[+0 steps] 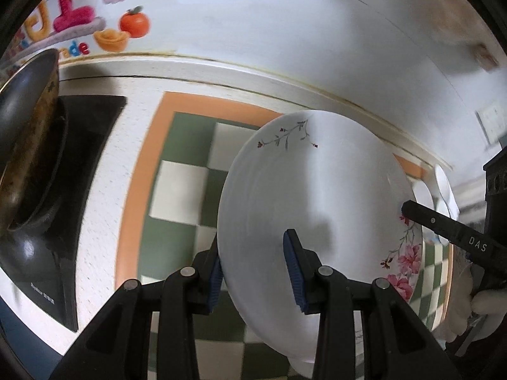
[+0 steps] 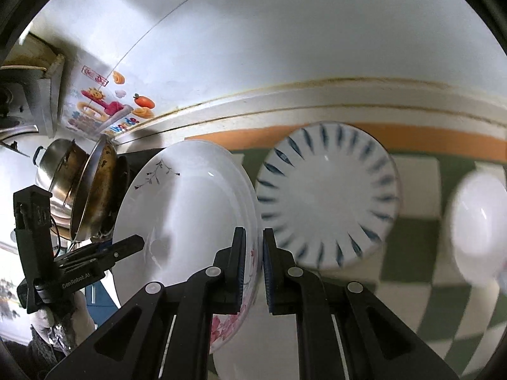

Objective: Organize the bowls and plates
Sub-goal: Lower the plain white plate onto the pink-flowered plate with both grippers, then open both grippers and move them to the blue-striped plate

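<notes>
Black claw (image 1: 253,272) frames, ribbed blue pads (image 1: 293,272), silver pivot screws — white "DAS" lettering, white gloves (image 1: 459,304)

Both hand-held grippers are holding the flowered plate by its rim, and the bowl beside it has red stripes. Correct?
Not quite. The bowl has blue stripes, not red, as the right wrist view shows. The rest stands: the left hand-held gripper and the right hand-held gripper both hold the flowered plate by its rim.

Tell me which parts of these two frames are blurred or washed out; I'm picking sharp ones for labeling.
Left wrist view: the floral plate and left gripper are fairly sharp, while the checkered mat and wall sticker smear with motion. Right wrist view: the blue-striped bowl is softly blurred, the white bowl at the right edge is a glaring blur, and fisheye bends the counter edge.
</notes>
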A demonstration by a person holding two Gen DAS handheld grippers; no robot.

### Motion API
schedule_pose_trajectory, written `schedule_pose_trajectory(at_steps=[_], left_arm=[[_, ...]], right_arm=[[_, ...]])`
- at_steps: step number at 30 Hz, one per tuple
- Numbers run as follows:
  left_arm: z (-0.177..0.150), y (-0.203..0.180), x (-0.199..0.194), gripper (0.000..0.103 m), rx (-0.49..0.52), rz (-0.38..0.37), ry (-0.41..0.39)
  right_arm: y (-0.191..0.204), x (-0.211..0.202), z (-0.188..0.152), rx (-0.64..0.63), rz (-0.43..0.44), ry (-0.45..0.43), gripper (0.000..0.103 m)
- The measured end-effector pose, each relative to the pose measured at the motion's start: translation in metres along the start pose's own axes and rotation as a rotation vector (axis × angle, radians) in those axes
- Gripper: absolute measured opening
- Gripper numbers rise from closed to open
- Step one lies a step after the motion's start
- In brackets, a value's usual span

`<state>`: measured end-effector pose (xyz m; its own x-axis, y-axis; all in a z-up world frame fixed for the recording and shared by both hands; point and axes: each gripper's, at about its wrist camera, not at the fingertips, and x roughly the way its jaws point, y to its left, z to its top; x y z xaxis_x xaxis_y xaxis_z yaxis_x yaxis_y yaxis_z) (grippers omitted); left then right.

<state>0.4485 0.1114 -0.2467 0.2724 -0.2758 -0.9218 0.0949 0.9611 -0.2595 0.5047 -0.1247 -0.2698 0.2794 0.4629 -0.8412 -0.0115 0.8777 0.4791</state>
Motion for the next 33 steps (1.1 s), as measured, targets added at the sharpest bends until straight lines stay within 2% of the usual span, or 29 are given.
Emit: schedule_pose_trajectory(at_steps=[7,13,25,33], left_arm=[[-0.024,-0.031,0.003,0.033,0.081,-0.016,0.038],[-0.045,-0.047,0.030,0.033,0.139,-0.009,0.112],[-0.078,-0.067,0.083,0.033,0.243,0.063,0.251],[-0.090,-0.076,0.097,0.033,0.277,0.112,0.285]], right_arm=[[-0.026,-0.043,-0.058,0.075,-0.018,-0.034,0.012],[-0.051,-0.055,-0.102,0.139,-0.038,-0.037,0.012],[-0.096,-0.022,-0.167,0.262,-0.069,0.049,0.012],[-0.110,-0.009,-0.180,0.294,-0.070,0.081,0.012]])
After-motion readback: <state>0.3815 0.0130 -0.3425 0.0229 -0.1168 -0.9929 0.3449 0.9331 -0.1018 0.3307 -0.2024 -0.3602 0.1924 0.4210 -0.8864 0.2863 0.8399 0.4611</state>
